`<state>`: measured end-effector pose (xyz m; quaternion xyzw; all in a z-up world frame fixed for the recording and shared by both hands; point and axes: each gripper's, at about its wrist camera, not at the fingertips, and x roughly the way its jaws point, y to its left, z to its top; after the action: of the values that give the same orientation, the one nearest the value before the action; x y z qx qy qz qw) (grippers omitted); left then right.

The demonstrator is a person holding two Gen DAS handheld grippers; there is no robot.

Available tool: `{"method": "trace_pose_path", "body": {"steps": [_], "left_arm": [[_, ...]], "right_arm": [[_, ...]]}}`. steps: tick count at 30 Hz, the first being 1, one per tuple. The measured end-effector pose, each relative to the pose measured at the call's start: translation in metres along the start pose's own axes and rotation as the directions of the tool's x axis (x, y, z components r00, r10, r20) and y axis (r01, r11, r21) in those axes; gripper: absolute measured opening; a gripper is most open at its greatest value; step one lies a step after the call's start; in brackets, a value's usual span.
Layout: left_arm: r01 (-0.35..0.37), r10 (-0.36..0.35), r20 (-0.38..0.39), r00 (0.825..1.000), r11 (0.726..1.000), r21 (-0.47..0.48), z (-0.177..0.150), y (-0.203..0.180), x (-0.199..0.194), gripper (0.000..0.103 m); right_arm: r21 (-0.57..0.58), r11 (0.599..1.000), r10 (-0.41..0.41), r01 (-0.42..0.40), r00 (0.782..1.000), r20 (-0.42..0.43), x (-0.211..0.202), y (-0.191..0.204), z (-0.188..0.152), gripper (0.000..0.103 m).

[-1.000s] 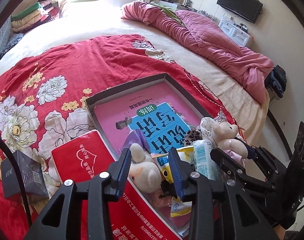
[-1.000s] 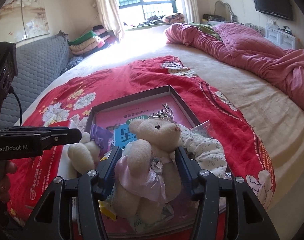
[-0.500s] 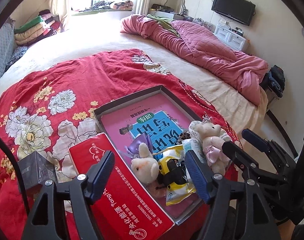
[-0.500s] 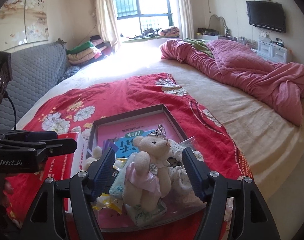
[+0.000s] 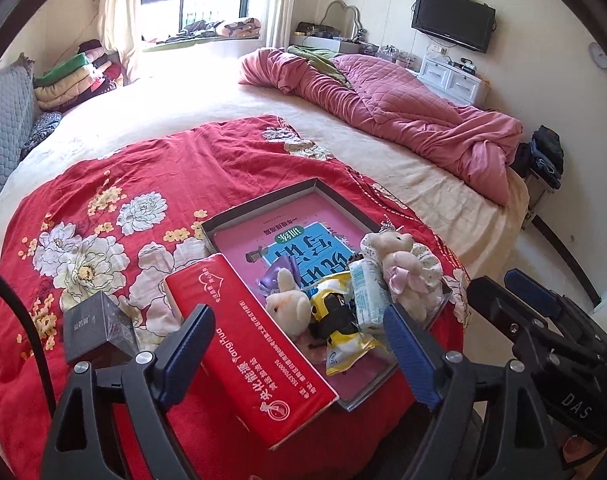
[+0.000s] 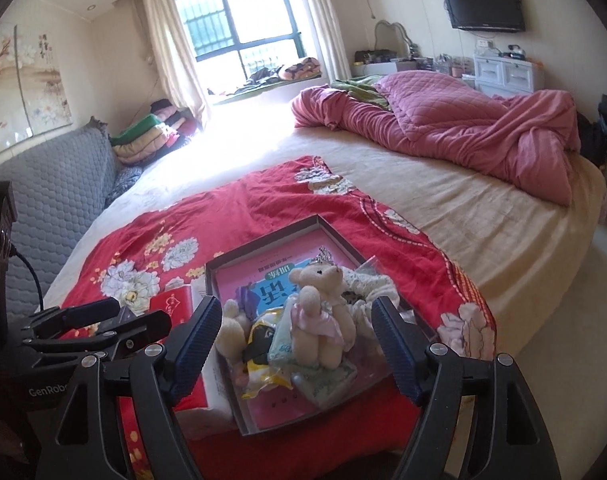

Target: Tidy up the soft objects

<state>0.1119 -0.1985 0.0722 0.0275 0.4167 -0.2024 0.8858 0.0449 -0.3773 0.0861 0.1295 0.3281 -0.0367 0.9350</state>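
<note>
A shallow grey box [image 5: 263, 208] [image 6: 259, 244] lies on the red flowered blanket [image 5: 115, 184] and holds a pink book. In it sit a cream teddy bear in a pink skirt [image 5: 399, 260] [image 6: 319, 316], a small plush rabbit [image 5: 287, 306] [image 6: 231, 330], a yellow snack bag [image 5: 343, 328] [image 6: 263, 364], a tissue pack [image 5: 365, 294] and a white frilly cloth [image 6: 367, 284]. My left gripper [image 5: 299, 356] is open and empty, above the box's near end. My right gripper [image 6: 297, 348] is open and empty, back from the bear.
A red tissue box [image 5: 247, 340] lies along the grey box's left side. A small black box [image 5: 97, 332] stands left of it. A pink quilt [image 5: 403, 112] is heaped at the far right of the bed. Folded blankets [image 6: 151, 136] are stacked by the window.
Both grippers have opened, letting go of the rabbit and the bear, and pulled back and up. The toys stay in the box.
</note>
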Motion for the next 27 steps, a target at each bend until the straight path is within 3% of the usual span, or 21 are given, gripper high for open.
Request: {"method": "trace_pose_path", "body": {"steps": [5, 15, 27], "left_arm": [[-0.017, 0.017, -0.001, 1.0, 1.0, 0.002, -0.015, 0.002, -0.012, 0.086], [-0.076, 0.076, -0.01, 0.997, 0.997, -0.007, -0.047, 0.005, -0.029, 0.086], [-0.123, 0.122, -0.021, 0.992, 0.992, -0.037, -0.066, 0.018, -0.04, 0.086]], "right_arm": [[0.017, 0.996, -0.093, 0.092, 0.995, 0.021, -0.027, 0.012, -0.011, 0.079], [-0.094, 0.982, -0.165, 0.164, 0.986, -0.004, -0.042, 0.036, -0.046, 0.079], [-0.149, 0.966, -0.216, 0.213, 0.976, -0.003, -0.056, 0.04, -0.058, 0.079]]}}
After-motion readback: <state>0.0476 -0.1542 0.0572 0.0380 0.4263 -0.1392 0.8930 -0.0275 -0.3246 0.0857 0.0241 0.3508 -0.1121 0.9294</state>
